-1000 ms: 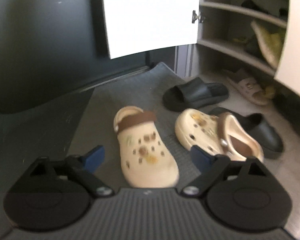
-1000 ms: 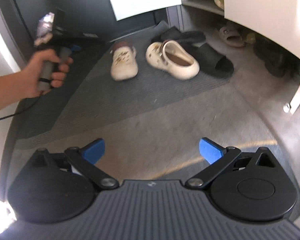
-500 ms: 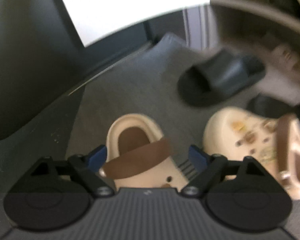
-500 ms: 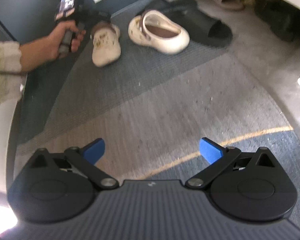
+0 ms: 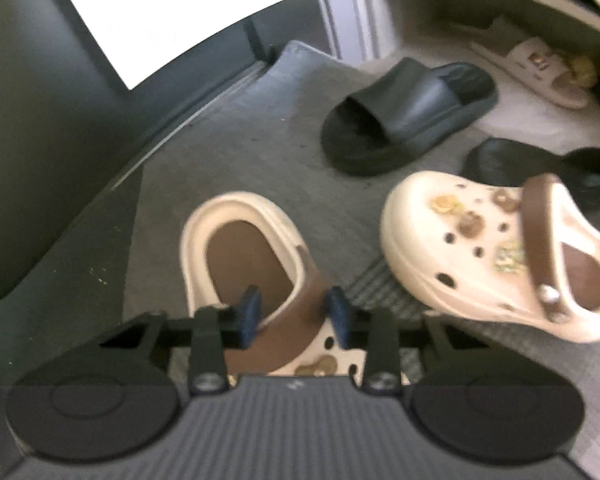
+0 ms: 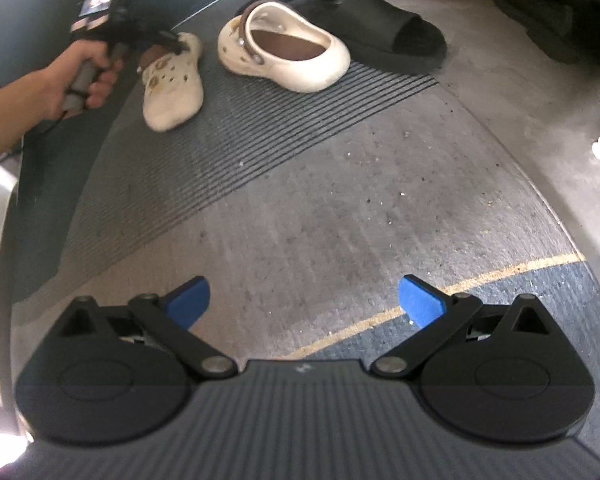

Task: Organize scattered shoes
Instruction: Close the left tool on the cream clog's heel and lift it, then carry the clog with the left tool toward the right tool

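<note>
The clog (image 5: 244,264) lies on the mat (image 5: 236,148), its brown strap (image 5: 296,320) between the pads of the left tool (image 5: 294,314), whose jaws have just been closing and now pinch strap and rim. Check the hold is firm, then lift gently so the clog hangs level. The right tool (image 6: 306,300) hovers agape, empty, over bare floor (image 6: 340,200).
</note>
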